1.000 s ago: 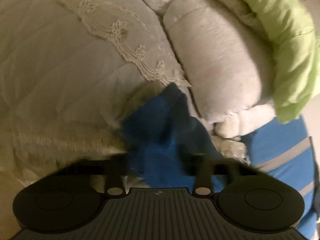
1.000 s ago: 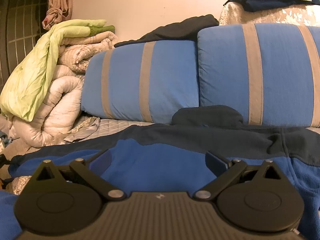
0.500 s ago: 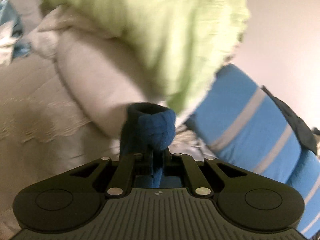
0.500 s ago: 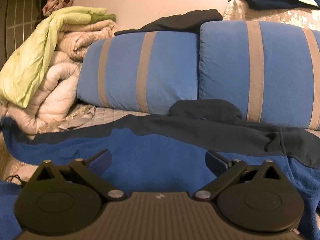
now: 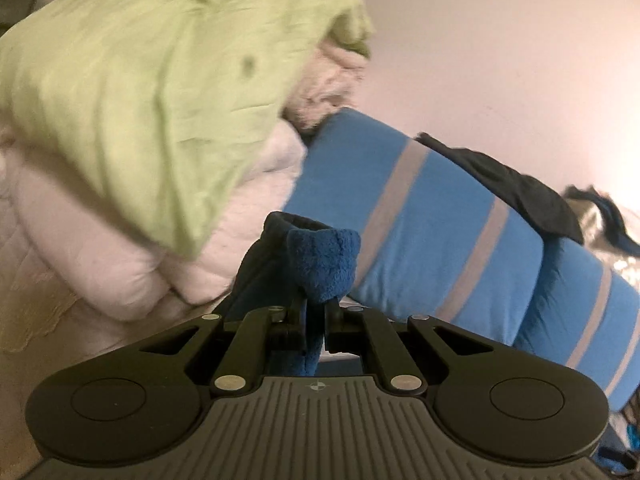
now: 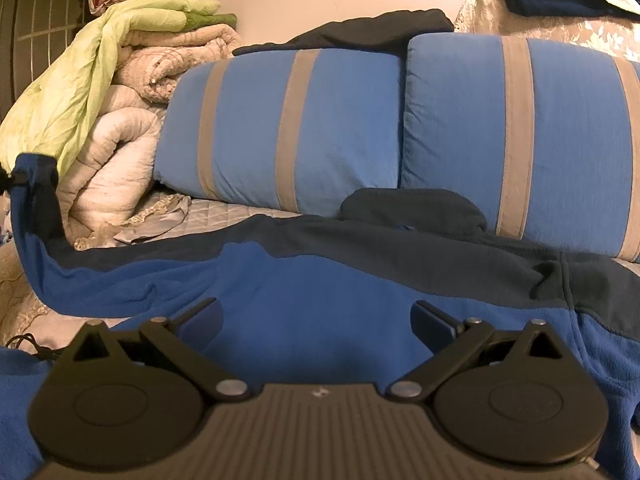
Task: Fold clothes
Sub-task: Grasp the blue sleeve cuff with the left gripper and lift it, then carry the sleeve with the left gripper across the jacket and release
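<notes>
A blue fleece jacket (image 6: 320, 280) with dark navy shoulders lies spread on the bed in front of two pillows. My left gripper (image 5: 316, 312) is shut on the jacket's sleeve cuff (image 5: 324, 264) and holds it lifted; the raised sleeve (image 6: 32, 208) shows at the far left of the right wrist view. My right gripper (image 6: 316, 320) is open and empty, low over the jacket's blue body, one finger (image 6: 200, 320) on each side.
Two blue pillows with grey stripes (image 6: 288, 128) lean against the wall. A stack of folded quilts with a green sheet (image 6: 104, 64) stands at the left. Dark clothes (image 6: 360, 32) lie on top of the pillows. A lace-edged bedspread (image 5: 36, 304) covers the bed.
My left gripper closed on the sleeve cuff and lifted it up from the bed, swinging its view from the bedspread to the quilts and pillows. The right gripper stayed open, nearly still.
</notes>
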### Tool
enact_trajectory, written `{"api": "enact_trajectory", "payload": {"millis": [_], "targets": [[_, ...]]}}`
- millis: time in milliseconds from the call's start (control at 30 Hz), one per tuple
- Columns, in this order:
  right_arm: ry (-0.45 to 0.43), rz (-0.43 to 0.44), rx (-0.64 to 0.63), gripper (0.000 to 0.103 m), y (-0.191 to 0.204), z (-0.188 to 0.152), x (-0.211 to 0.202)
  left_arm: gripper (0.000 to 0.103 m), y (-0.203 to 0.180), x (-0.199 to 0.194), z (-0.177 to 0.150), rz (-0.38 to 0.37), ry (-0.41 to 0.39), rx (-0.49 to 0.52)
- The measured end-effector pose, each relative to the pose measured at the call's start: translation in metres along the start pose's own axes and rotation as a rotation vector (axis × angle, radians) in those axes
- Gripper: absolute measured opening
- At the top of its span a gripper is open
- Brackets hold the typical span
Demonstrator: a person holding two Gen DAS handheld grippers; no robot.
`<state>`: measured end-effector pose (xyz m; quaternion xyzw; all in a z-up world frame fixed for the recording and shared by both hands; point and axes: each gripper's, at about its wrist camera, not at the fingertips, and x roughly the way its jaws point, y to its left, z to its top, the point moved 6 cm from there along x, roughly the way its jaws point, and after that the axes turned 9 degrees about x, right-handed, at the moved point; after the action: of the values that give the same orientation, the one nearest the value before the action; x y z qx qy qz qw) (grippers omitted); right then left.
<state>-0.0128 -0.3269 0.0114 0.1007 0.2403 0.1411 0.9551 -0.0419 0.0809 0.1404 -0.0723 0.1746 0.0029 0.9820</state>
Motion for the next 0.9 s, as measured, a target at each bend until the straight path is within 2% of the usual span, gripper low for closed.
{"api": "enact_trajectory", "payload": {"millis": [133,367,600,900], "targets": [[0.012,0.0,-0.004,0.103,0.0,-0.002,0.001,0.007,-0.024,0.008,0.006,0.024,0.002,0.106],[0.049,-0.027,-0.013,0.103,-0.001,-0.007,0.007,0.007,-0.066,0.024,0.016,-0.004,0.013,0.225],[0.094,-0.072,0.012,0.103,-0.01,-0.01,0.016,0.007,-0.109,0.035,0.021,-0.065,0.016,0.313],[0.1,-0.076,0.01,0.103,-0.011,-0.011,0.016,0.007,-0.154,0.049,0.03,-0.125,0.033,0.357]]}}
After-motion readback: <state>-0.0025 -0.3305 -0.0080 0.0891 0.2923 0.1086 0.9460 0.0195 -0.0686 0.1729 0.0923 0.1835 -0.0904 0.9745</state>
